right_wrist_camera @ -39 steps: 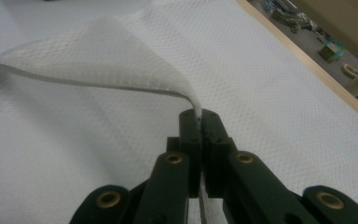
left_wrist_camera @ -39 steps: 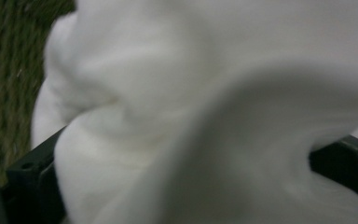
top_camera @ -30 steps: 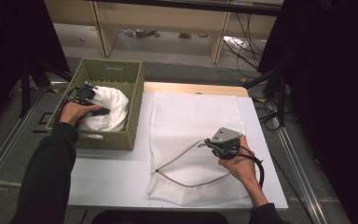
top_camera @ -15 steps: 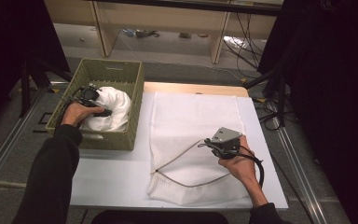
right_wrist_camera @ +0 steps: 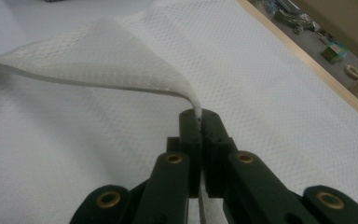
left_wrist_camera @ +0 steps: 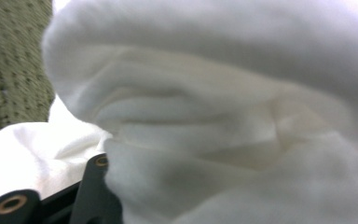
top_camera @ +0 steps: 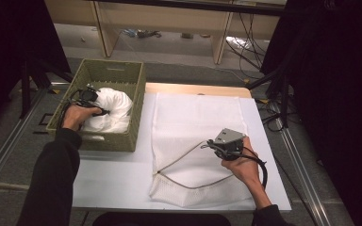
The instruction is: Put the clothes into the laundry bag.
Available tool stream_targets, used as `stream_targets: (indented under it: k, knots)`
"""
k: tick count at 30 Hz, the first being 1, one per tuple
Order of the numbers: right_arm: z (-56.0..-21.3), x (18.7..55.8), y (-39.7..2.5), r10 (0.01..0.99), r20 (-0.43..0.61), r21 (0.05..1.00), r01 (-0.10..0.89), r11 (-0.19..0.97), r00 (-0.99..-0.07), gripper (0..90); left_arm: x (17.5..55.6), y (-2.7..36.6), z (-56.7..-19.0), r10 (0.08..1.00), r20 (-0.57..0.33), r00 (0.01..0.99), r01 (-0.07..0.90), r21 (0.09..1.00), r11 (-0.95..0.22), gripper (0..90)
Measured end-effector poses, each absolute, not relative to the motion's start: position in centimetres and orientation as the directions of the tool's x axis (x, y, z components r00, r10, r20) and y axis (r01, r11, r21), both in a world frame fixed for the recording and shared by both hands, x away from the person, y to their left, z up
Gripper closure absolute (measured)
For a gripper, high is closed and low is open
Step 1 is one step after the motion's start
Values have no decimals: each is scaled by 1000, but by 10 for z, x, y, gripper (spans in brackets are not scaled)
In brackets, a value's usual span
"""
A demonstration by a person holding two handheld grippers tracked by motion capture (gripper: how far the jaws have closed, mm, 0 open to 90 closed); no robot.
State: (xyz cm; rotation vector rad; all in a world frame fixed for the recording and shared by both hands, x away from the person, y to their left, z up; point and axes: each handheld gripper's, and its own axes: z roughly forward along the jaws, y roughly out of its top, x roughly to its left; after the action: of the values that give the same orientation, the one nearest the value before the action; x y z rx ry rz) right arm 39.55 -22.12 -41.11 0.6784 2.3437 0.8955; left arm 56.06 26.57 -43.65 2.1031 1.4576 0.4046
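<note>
the right gripper (right_wrist_camera: 199, 122) is clamped on the corner of a white waffle-weave towel (top_camera: 195, 122), and that corner is lifted off the rest of the cloth, which is spread flat on the white table (top_camera: 108, 174). the left gripper (top_camera: 90, 96) is pressed into a bundle of white cloth (top_camera: 111, 110); whether its jaws are apart or together cannot be told, since they are buried in the folds. the bundle is held inside an olive woven basket (top_camera: 118, 75) that is set at the table's left edge.
</note>
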Motion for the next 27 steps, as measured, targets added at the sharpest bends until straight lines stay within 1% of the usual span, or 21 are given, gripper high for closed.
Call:
stream_targets:
  k: [2,3,6,11,14,16,20,24,26,27]
  knots:
    - [-411,394,-220,618,-288,709,272,651,-731,895,560,267,-432,930,-74,361,761,599,-248,501]
    - [-411,395,-220,610,-292,708,263,655,-736,895,560,267,-432,930,-74,361,761,599,-248,502]
    - [-411,396,-220,609,-301,711,253,656,-734,895,558,264,-420,922,-46,384,745,605,-280,502]
    - [-411,396,-221,613,-297,712,258,653,-732,895,556,257,-392,917,-45,396,694,669,-266,512]
    - [-410,397,-222,609,-309,712,247,658,-731,895,555,254,-381,917,-47,396,684,681,-260,515]
    - [-410,397,-222,609,-299,713,252,654,-734,895,555,254,-377,917,-41,398,679,685,-264,516]
    - [-409,397,-224,614,-296,717,255,649,-732,896,549,256,-359,912,-69,405,651,722,-234,518]
    - [-410,397,-224,616,-294,717,258,648,-731,896,542,262,-345,903,-68,424,629,740,-240,518]
    - [-409,397,-224,620,-309,716,252,651,-722,896,536,265,-336,899,-88,428,612,761,-217,518]
    - [-409,397,-223,614,-295,716,256,650,-732,896,534,266,-332,895,-102,433,611,764,-208,518]
